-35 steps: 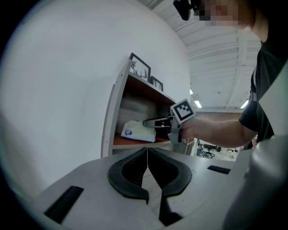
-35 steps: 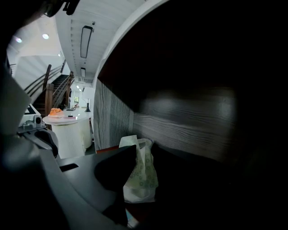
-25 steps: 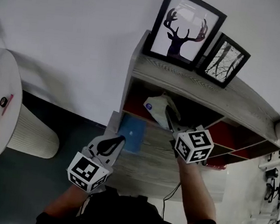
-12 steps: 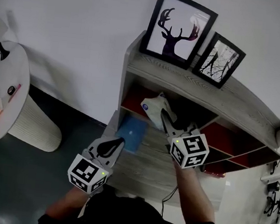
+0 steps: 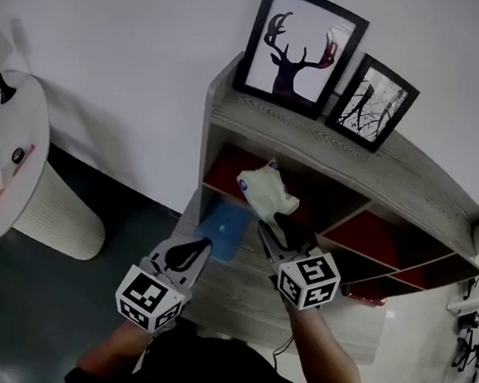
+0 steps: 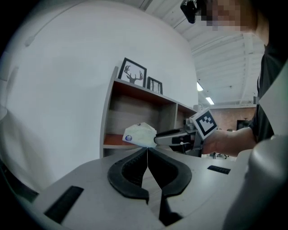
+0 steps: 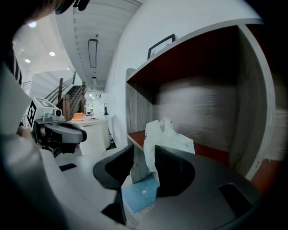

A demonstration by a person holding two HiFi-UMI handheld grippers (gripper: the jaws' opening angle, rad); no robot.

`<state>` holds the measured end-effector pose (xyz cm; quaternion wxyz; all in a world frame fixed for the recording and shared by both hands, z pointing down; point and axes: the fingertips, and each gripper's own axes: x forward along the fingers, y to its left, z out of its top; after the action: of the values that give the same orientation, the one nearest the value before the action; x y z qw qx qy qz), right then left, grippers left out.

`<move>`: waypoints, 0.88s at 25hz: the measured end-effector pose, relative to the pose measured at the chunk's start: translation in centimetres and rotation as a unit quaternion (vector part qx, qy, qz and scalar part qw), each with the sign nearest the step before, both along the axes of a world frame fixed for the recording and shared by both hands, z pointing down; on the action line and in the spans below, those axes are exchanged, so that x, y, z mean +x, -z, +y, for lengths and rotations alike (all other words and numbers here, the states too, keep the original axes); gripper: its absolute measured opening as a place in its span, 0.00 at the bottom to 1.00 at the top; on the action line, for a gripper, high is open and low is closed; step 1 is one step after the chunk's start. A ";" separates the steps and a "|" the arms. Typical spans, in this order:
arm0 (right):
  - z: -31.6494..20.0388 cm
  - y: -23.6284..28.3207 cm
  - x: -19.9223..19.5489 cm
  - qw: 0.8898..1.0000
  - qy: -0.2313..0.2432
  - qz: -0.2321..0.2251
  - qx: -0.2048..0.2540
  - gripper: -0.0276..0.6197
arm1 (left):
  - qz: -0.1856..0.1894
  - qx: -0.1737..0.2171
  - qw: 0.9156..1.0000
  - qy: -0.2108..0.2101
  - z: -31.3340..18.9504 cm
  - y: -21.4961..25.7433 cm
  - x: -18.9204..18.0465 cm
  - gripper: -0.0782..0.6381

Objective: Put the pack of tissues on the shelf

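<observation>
The white pack of tissues hangs in front of the top-left compartment of the grey wooden shelf. My right gripper is shut on the pack's near end and reaches up from below right. In the right gripper view the pack sticks up between the jaws, with the compartment's red floor behind it. My left gripper is shut and holds nothing, low and to the left of the shelf. In the left gripper view its tips meet below the pack.
Two framed pictures stand on the shelf top. A flat blue thing lies on the lower ledge under the pack. A round white table with small items stands at far left. A cable hangs by the ledge.
My right gripper has sunk and drawn nearer to me with the pack still in it, and the pack now tilts up more. The left gripper has hardly moved.
</observation>
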<state>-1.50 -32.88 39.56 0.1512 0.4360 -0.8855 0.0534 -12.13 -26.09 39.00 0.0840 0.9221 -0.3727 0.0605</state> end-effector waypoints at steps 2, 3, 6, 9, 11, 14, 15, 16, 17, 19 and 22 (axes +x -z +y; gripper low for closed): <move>-1.0 0.1 -0.2 1.000 -0.004 -0.002 0.005 0.22 | -0.003 -0.001 1.000 -0.001 -0.3 -0.1 -0.2 0.13; -1.6 0.2 -0.2 1.000 -0.007 -0.002 0.008 0.22 | -0.004 -0.001 1.000 -0.001 -0.5 0.0 -0.2 0.13; -3.0 0.8 -0.1 1.000 -0.016 -0.005 0.018 0.22 | -0.007 0.001 1.000 0.000 -0.7 0.1 -0.5 0.13; -3.1 1.8 0.1 0.999 -0.017 -0.015 0.027 0.22 | -0.009 0.004 1.000 0.002 -0.6 0.4 -0.5 0.13; -2.1 2.4 0.3 0.999 -0.011 -0.022 0.030 0.22 | -0.011 0.009 1.000 0.005 -0.2 0.8 -0.3 0.13; 0.3 2.8 1.1 0.999 0.001 -0.036 0.030 0.22 | -0.012 0.014 1.000 0.011 0.9 1.2 0.7 0.13; 1.3 3.0 1.5 0.999 0.006 -0.040 0.030 0.22 | -0.011 0.015 1.000 0.012 1.5 1.3 1.2 0.13; 2.3 3.1 2.0 0.999 0.012 -0.044 0.030 0.22 | -0.010 0.016 1.000 0.013 2.1 1.4 1.7 0.13; 3.3 3.2 2.5 0.998 0.018 -0.048 0.030 0.22 | -0.009 0.017 1.000 0.013 2.8 1.5 2.4 0.13; 5.6 3.2 3.6 0.997 0.033 -0.056 0.027 0.22 | -0.006 0.015 1.000 0.013 4.3 1.4 3.9 0.13; 8.9 3.0 5.8 0.996 0.051 -0.070 0.021 0.22 | -0.003 0.009 1.000 0.013 6.9 1.2 6.4 0.13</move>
<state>4.25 -23.98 36.52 0.0818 0.3883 -0.9161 0.0575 -5.74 -19.20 37.77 0.0749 0.9178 -0.3853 0.0590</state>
